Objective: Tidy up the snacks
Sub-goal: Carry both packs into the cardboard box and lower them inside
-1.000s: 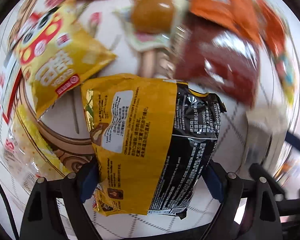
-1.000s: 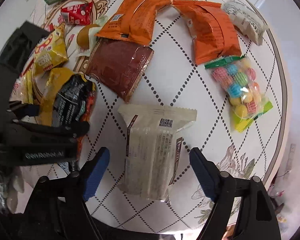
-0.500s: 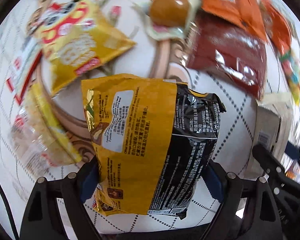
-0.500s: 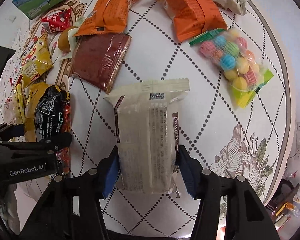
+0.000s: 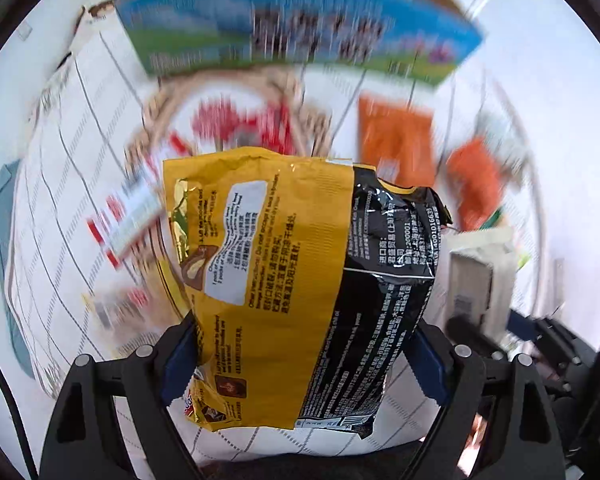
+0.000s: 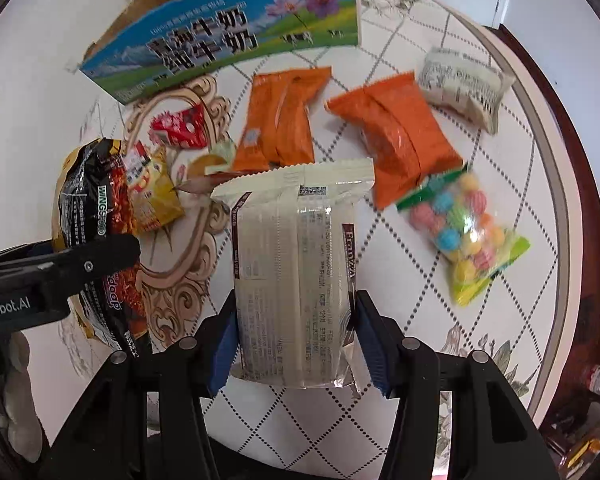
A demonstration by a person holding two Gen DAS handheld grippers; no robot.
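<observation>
Now both grippers are loaded and off the table. A second ago the right gripper [image 6: 296,344] stood spread around the cream wafer pack [image 6: 296,276] as it lay flat; half a second ago its fingers closed on it, and at this moment the pack hangs pinched between the blue pads [image 6: 225,344], its crimped top edge pointing forward past the fingertips, above the diamond-patterned tabletop [image 6: 400,280]. The left gripper [image 5: 300,360] has kept its squeeze on the yellow-and-black noodle bag [image 5: 300,280] throughout, but its view has swung: the loose snacks that filled the space ahead of the fingers earlier have given way to the blue-and-green milk carton box [image 5: 296,28], blurred by motion and well ahead of the fingertips. That suggests the box is where the snacks are meant to go, and that both packs are on their way there, though nothing is in it yet as far as can be seen.

The noodle bag is puffy and crinkled, printed text facing the camera, its lower part held between the pads and the rest standing forward. The wafer pack is flat, semi-clear and stiff-looking, with a brown stripe down one edge. Ahead of the right fingers the two orange packets [image 6: 278,120] and, forward to their right, the bag of coloured candy balls [image 6: 464,236] lie on the table, unsorted.
</observation>
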